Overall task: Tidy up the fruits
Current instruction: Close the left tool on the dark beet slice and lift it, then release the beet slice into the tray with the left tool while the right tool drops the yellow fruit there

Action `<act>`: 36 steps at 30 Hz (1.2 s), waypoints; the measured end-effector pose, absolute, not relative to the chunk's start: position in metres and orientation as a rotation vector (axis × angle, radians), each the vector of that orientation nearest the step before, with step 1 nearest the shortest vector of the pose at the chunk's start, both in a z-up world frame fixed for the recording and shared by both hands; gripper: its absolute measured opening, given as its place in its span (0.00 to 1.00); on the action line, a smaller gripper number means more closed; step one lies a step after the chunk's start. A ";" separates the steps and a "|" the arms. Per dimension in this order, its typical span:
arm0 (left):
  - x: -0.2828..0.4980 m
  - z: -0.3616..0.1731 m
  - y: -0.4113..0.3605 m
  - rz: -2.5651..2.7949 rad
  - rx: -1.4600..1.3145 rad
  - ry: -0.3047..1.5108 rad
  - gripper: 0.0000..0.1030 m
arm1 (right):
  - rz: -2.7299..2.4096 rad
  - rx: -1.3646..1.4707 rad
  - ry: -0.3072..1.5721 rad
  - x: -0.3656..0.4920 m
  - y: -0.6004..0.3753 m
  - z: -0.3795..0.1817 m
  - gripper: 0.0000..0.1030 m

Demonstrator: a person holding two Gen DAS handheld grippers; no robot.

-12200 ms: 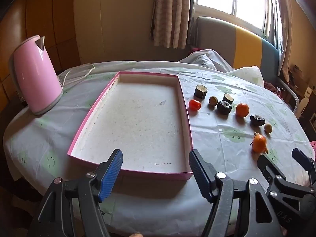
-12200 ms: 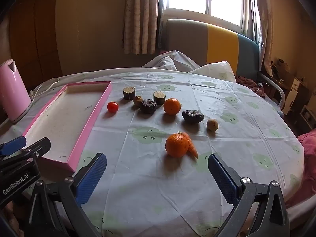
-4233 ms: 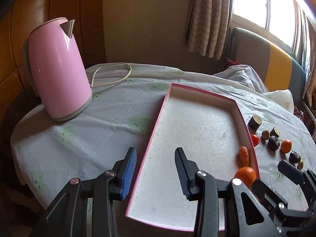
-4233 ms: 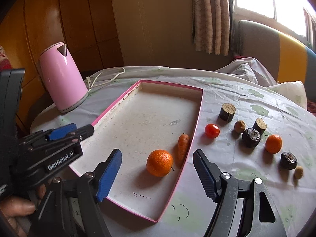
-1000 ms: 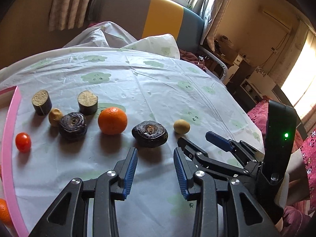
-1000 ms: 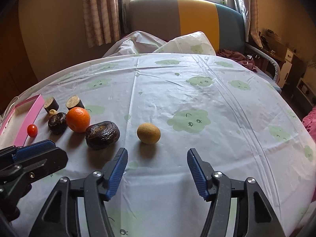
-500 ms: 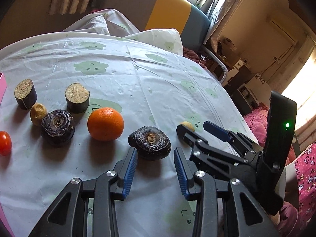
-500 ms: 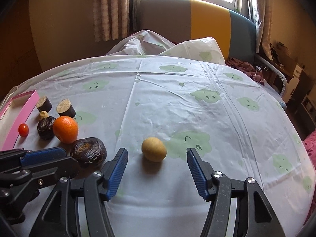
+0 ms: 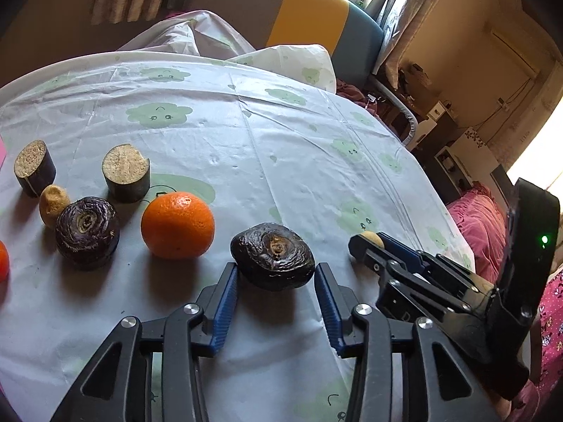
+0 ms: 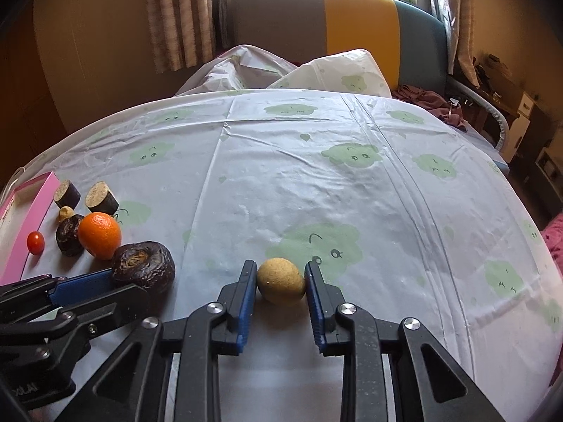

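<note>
On the tablecloth [image 10: 352, 193]: two cut stubs, two dark wrinkled fruits [image 9: 273, 256], one orange [image 9: 177, 224], one cherry tomato [image 10: 35, 242]; left gripper [image 9: 276, 281] just widened, straddling a wrinkled fruit at centre frame; right gripper [image 10: 280, 283] just closed onto the tan fruit [image 10: 280, 280]; pink tray [image 10: 24, 211], far left, contents hidden.

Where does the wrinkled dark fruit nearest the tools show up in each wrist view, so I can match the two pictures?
Left wrist view: wrinkled dark fruit sits low centre, between the left tool's blue pads.
Right wrist view: same fruit lies low left, beside the left tool's blue tip, left of the small tan fruit in the right tool.
Shared landmark: the orange just left of it in both.
</note>
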State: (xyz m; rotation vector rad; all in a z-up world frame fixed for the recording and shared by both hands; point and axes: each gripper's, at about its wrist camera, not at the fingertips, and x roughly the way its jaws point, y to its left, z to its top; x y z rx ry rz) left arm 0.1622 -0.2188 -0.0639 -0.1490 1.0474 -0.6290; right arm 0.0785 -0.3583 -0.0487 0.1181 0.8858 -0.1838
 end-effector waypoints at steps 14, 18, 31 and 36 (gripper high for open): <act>0.161 -0.062 -0.236 -0.565 -0.052 1.013 0.46 | -0.202 0.146 0.870 0.059 -0.360 -0.050 0.27; 0.149 -0.056 -0.227 -0.589 -0.034 0.987 0.46 | -0.203 0.151 0.866 0.055 -0.357 -0.049 0.27; 0.103 -0.015 -0.147 -0.425 0.008 0.856 0.46 | -0.123 0.162 0.867 0.043 -0.310 -0.048 0.27; 0.102 -0.001 -0.088 -0.287 -0.019 0.814 0.46 | -0.043 0.116 0.869 0.048 -0.267 -0.044 0.27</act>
